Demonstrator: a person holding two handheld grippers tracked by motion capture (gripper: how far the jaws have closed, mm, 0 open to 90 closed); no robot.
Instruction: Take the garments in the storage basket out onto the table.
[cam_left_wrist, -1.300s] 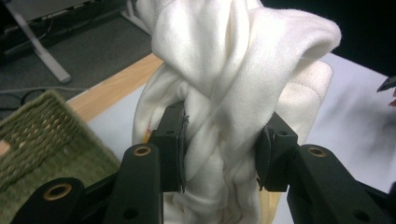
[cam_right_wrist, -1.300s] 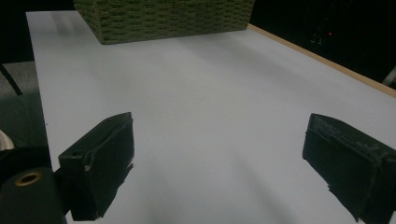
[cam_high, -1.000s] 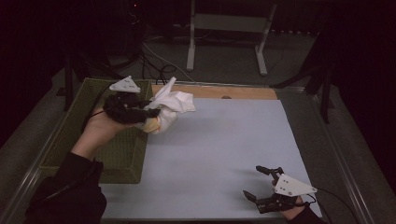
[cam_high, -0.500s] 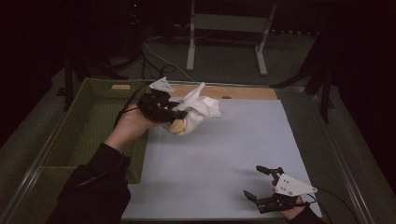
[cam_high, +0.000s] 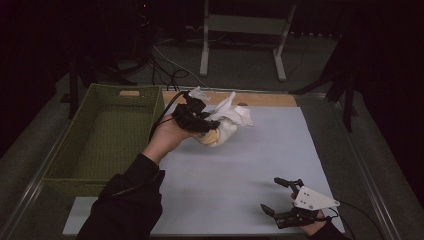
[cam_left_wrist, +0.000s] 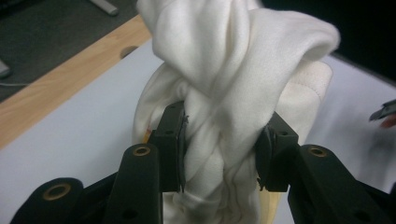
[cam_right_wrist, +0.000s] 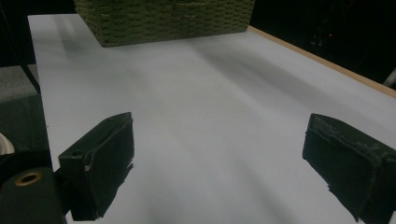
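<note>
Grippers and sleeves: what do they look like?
Both are black two-jaw tools. The left gripper has brass-ringed holes; the right gripper carries a pale three-cornered plate. A thin black cable trails from the left. The sleeve is dark.

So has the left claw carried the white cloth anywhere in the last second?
Yes: the left claw carried the white cloth rightward, away from the green basket.
</note>
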